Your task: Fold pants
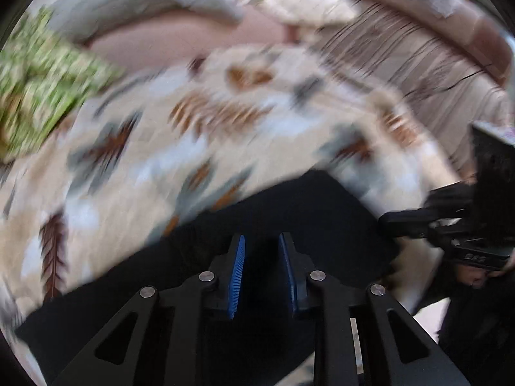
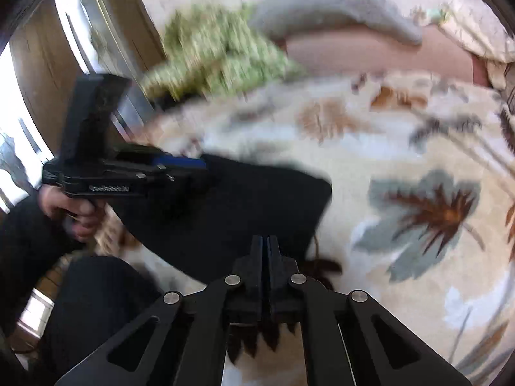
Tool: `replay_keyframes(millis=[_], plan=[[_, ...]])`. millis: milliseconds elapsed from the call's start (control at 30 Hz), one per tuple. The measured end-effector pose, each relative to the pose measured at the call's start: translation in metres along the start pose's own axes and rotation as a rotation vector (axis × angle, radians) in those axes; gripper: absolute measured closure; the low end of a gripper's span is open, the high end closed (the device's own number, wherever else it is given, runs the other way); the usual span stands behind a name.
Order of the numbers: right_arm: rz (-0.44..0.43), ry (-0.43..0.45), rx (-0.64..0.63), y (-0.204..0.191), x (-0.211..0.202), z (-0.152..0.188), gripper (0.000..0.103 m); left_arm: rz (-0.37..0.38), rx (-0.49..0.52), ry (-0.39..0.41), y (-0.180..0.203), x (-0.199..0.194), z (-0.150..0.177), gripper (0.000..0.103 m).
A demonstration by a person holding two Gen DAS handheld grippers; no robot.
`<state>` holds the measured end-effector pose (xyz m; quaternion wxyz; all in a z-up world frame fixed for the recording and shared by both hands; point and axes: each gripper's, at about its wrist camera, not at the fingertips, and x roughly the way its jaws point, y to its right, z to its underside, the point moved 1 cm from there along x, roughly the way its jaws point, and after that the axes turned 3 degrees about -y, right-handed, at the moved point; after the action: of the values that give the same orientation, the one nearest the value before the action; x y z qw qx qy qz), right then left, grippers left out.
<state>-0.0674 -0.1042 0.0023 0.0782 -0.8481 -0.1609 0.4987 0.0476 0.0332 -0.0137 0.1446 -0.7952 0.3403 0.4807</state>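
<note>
Black pants (image 2: 244, 206) on leaf-print bedspread (image 2: 402, 148), beneath parted left tongs (image 1: 261, 244) and closed right tongs (image 2: 266, 244).

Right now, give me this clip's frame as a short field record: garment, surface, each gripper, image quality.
garment: black pants, lying on the bed
surface: leaf-print bedspread
left gripper: open, blue pads apart over the black fabric
right gripper: shut; whether it pinches fabric cannot be told
nearby: green patterned cloth
image quality: both views motion-blurred
</note>
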Motion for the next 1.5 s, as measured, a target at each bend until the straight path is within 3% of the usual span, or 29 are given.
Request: replay_keyframes(millis=[33,67,133,233,333,400,467,600,667,767,867,1100,1233,1267,1300,1367,1400,1500], plan=[[0.016,-0.056,0.009,0.002,0.015,0.003,0.103,-0.01,-0.04,-0.018,-0.008,0.009,0.009,0.083],[0.011,-0.049,0.018,0.004,0.019,0.002,0.103,0.023,-0.088,0.047,-0.013,0.006,0.02,0.083],[0.008,-0.06,0.006,0.005,0.022,-0.003,0.103,0.05,-0.178,0.083,-0.014,0.003,0.033,0.084],[-0.036,-0.054,0.004,0.01,0.02,-0.001,0.103,0.015,-0.218,0.122,0.0,-0.001,0.059,0.084],[-0.104,-0.058,0.061,0.019,0.015,-0.002,0.103,0.032,-0.258,0.135,0.0,-0.009,0.068,0.084],[-0.152,-0.052,0.113,0.024,0.01,-0.008,0.101,0.024,-0.247,0.122,-0.001,-0.014,0.067,0.084],[-0.136,0.009,0.127,0.027,0.001,-0.019,0.096,-0.01,-0.238,0.118,-0.001,-0.023,0.055,0.084],[-0.094,0.088,0.086,0.031,0.001,-0.051,0.096,-0.012,-0.226,0.228,0.004,-0.046,0.026,0.084],[-0.082,0.077,0.079,0.032,0.016,-0.061,0.096,0.002,-0.22,0.212,0.008,-0.034,0.012,0.084],[-0.02,-0.029,0.047,0.031,0.055,-0.06,0.097,-0.054,-0.282,0.091,-0.004,0.012,0.011,0.081],[0.026,-0.022,0.017,0.027,0.064,-0.055,0.098,-0.007,-0.355,0.137,-0.013,0.016,0.02,0.081],[-0.005,-0.005,0.046,0.033,0.061,-0.053,0.097,-0.054,-0.367,0.156,-0.006,0.017,0.022,0.081],[-0.001,0.021,0.045,0.03,0.055,-0.051,0.096,0.007,-0.422,0.173,-0.016,0.007,0.024,0.081],[-0.004,0.028,0.046,0.029,0.051,-0.051,0.091,0.034,-0.463,0.189,-0.019,-0.005,0.029,0.081],[-0.012,0.041,0.055,0.027,0.046,-0.051,0.087,0.053,-0.497,0.218,-0.022,-0.016,0.036,0.077],[-0.029,0.088,0.081,0.025,0.031,-0.049,0.07,0.071,-0.561,0.329,-0.026,-0.05,0.063,0.046],[-0.029,0.117,0.088,0.023,0.022,-0.048,0.068,0.066,-0.582,0.374,-0.027,-0.061,0.078,0.019],[-0.024,0.178,0.061,0.016,0.0,-0.045,0.066,0.063,-0.68,0.475,-0.039,-0.091,0.14,0.017]])
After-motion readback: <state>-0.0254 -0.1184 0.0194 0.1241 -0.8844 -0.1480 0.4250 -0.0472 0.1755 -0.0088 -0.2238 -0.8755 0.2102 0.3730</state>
